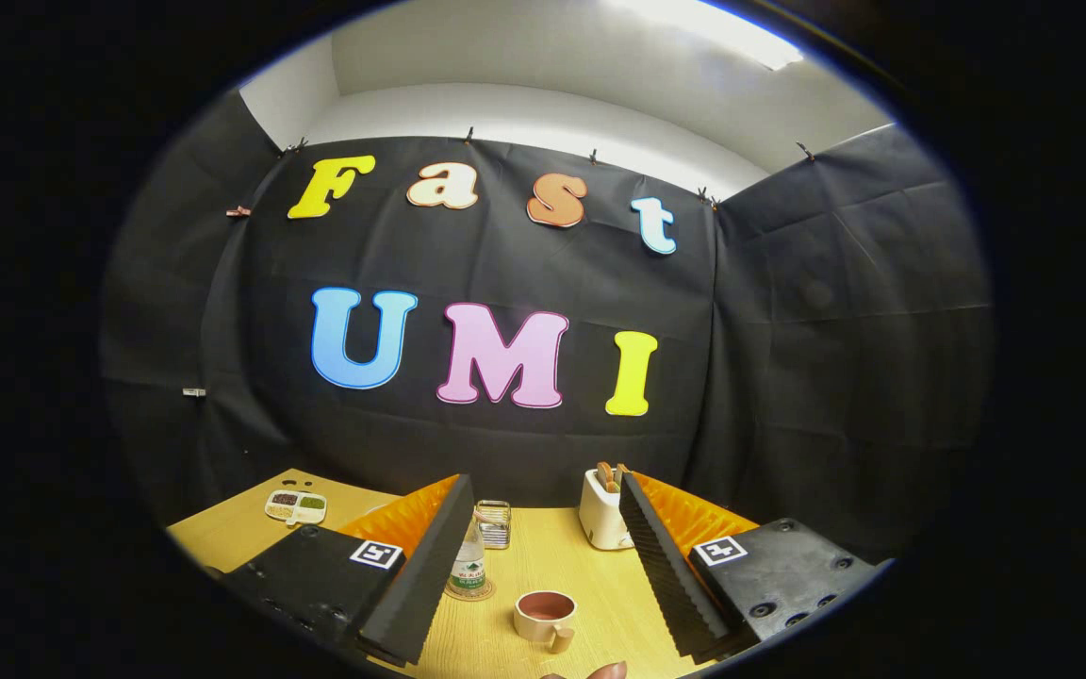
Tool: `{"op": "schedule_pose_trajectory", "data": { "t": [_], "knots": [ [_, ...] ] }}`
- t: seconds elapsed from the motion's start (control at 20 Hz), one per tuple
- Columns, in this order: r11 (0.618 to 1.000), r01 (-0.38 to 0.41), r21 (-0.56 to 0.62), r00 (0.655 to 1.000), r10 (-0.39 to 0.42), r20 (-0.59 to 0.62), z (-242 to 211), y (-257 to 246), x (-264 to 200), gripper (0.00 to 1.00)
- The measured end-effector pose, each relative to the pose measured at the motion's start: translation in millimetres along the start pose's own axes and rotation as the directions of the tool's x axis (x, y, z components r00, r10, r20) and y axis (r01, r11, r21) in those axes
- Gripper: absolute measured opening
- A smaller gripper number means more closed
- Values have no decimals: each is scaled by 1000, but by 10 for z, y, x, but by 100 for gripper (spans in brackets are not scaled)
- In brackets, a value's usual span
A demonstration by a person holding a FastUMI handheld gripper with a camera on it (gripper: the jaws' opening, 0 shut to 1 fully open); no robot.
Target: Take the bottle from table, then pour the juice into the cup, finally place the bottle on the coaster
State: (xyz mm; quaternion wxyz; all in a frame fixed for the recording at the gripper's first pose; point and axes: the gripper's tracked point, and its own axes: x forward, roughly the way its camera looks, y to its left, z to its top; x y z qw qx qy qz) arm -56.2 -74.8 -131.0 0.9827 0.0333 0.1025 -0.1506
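The hand-held gripper [543, 566] stands wide and empty above the table [590, 585], with the bottle [468, 566] upright on the coaster [468, 592] beside its left finger and the cup [544, 618] between the fingers, so the task appears complete.

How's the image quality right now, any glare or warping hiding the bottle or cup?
Gripper view: strong fisheye bend at the table edges; ceiling light blown out but far from the work; bottle partly hidden behind one finger of the open gripper; cup evenly lit, sharp, no glare.
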Motion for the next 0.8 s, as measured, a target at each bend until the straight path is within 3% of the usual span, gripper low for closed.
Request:
{"op": "schedule_pose_trajectory", "data": {
  "t": [0.8],
  "knots": [
    [997, -27, -69, 997, 32, 64, 193, 111, -70, 97]
  ]
}}
